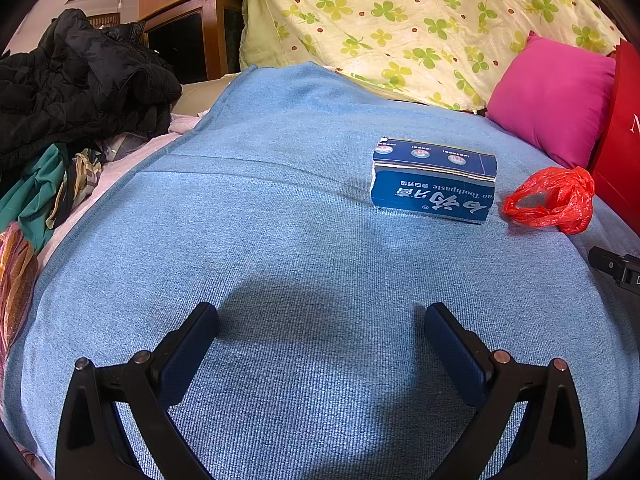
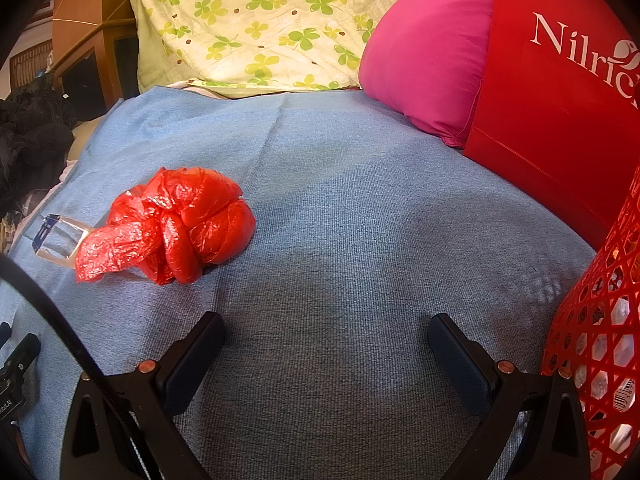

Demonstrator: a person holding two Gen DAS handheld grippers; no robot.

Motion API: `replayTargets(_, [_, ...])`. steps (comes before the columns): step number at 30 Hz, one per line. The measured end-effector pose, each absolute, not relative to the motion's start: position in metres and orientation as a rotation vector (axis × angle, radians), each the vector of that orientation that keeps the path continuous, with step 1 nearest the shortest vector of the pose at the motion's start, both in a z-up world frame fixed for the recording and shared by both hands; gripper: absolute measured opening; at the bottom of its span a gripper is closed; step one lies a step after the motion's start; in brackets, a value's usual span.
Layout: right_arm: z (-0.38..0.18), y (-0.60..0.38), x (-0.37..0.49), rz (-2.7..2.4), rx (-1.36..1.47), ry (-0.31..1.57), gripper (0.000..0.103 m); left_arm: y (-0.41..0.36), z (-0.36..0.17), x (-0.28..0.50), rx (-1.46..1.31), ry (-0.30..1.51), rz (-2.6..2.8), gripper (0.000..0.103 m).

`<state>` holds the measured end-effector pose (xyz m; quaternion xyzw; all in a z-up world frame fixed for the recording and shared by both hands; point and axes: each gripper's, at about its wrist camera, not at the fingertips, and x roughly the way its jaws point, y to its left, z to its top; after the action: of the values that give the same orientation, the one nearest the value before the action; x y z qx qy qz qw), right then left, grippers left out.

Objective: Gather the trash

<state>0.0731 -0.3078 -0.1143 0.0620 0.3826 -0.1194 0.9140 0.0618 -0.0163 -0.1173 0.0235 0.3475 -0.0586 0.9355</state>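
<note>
Red and crinkled, a knotted plastic bag (image 2: pixel 168 224) lay on the blue blanket (image 2: pixel 340 240) that covered the bed, ahead and to the left of the right claw (image 2: pixel 326 354) in the right wrist view. Just beside the bag, on its left and partly hidden behind it, sat a blue toothpaste box (image 1: pixel 434 180), torn open at one end and printed with white characters and the word "Toothpaste"; in the left wrist view the box lay ahead and to the right of the left claw (image 1: pixel 322 342), with the red plastic bag (image 1: pixel 550 202) close to its right side but apart from it. Both claws hovered over bare blanket with their dark blue pads spread wide, gripping nothing. At the right edge of the right wrist view stood a red mesh basket (image 2: pixel 592 340), with pale items showing through its holes, though they could not be told apart. Behind the basket a red paper bag (image 2: pixel 552 100) with white lettering stood upright against a pink pillow (image 2: pixel 424 60). A pale quilt with green clover print (image 1: pixel 420 20) rose along the far edge of the blanket. Well off to the left lay a heap of dark clothing (image 1: pixel 80 80) in front of wooden furniture (image 1: pixel 192 28).
</note>
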Motion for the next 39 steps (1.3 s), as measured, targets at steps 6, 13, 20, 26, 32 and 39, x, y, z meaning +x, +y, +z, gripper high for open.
replayTargets(6, [-0.1142,-0.3078,0.0732,-0.246,0.128,0.788,0.103,-0.016,-0.1173,0.0618,0.048,0.71,-0.12,0.102])
replayTargets(13, [-0.1142,-0.3078,0.0731,-0.246,0.128,0.788,0.103,-0.0162,-0.1172,0.062,0.049,0.709,-0.12,0.103])
replayTargets(20, [-0.1142,-0.3078,0.0731,-0.246,0.128,0.788,0.103,-0.0163,-0.1173,0.0618,0.05,0.709,-0.12,0.103])
replayTargets(26, [-0.1144,-0.3077,0.0733,-0.246,0.128,0.788,0.103,-0.0168,-0.1168,0.0616,0.056,0.708,-0.116,0.103])
replayTargets(32, [-0.1146,-0.3077,0.0735,-0.246,0.128,0.788,0.103,-0.0185,-0.1167,0.0616,0.056,0.711,-0.11,0.103])
replayTargets(39, [-0.1147,-0.3051,0.0729,-0.261,0.119,0.788,0.103,-0.0191,-0.1168,0.062,0.055,0.714,-0.108,0.103])
